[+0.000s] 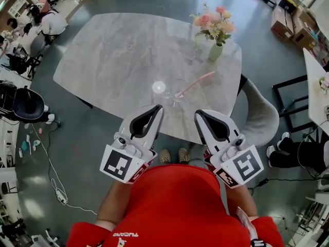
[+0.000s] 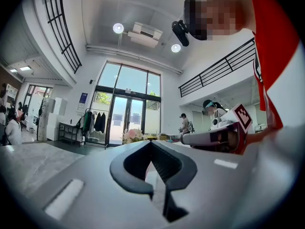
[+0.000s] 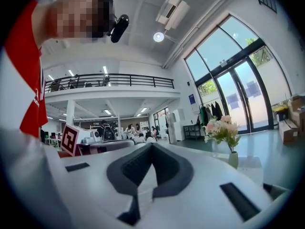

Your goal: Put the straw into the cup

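The large grey marble-look table (image 1: 113, 50) with rounded corners filled the middle of the head view; one grey upholstered chair (image 1: 257, 112) was drawn up to the table's right end. At the table's near edge stood a person in a red shirt (image 1: 175, 205); the white print on the shirt was upside down and too small to read.

Two white-and-black grippers hung over that near edge, side by side and a little apart. The left gripper (image 1: 158, 108) had its jaws pressed together with nothing between them; the right gripper (image 1: 198, 113) was likewise fully closed and empty. Each carried one cube with black-and-white square markers, which bore a pattern but no letters.

One pale green vase of pink flowers (image 1: 216, 51) stood at the table's far right corner.

One clear glass cup (image 1: 174, 89) stood on the table near its near edge, just beyond the two gripper tips and between them. The one pink straw (image 1: 198, 81) sat with its lower end in the cup, leaning out over the rim toward the table's right end, on the vase's side.

A bright round spot (image 1: 159, 87) lay on the table just left of the cup; I cannot tell whether it was glare or a thing.
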Motion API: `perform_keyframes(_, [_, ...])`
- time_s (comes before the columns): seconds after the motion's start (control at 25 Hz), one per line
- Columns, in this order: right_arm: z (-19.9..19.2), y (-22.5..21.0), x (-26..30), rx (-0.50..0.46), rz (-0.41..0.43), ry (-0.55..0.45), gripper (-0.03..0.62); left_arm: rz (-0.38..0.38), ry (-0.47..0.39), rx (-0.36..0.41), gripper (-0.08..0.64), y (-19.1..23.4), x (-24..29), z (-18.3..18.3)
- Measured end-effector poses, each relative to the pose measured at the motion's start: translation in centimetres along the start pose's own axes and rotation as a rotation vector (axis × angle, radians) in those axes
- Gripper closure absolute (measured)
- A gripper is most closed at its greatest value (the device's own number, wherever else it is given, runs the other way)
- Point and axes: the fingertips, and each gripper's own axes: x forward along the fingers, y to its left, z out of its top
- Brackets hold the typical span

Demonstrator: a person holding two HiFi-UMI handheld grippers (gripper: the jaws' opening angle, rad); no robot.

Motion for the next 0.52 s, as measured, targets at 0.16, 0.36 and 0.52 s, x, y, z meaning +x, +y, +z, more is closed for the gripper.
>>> perform_keyframes(0.16, [1.0,1.0,-0.4,-0.007,0.018,-0.020,0.591,-0.001,0.000,0.002,0.555,-0.2,-0.3,0.0])
perform_keyframes(0.36, [1.6,1.5,-0.8,-0.015,0.027,-0.032,0.591,-0.007,-0.003,0.002,0.555,-0.6,-0.6,0.1])
perform_keyframes(0.52, [1.7,1.8,-1.3,-0.018,0.029,-0.033,0.591,-0.009,0.002,0.003,0.555,-1.0,-0.8,0.0])
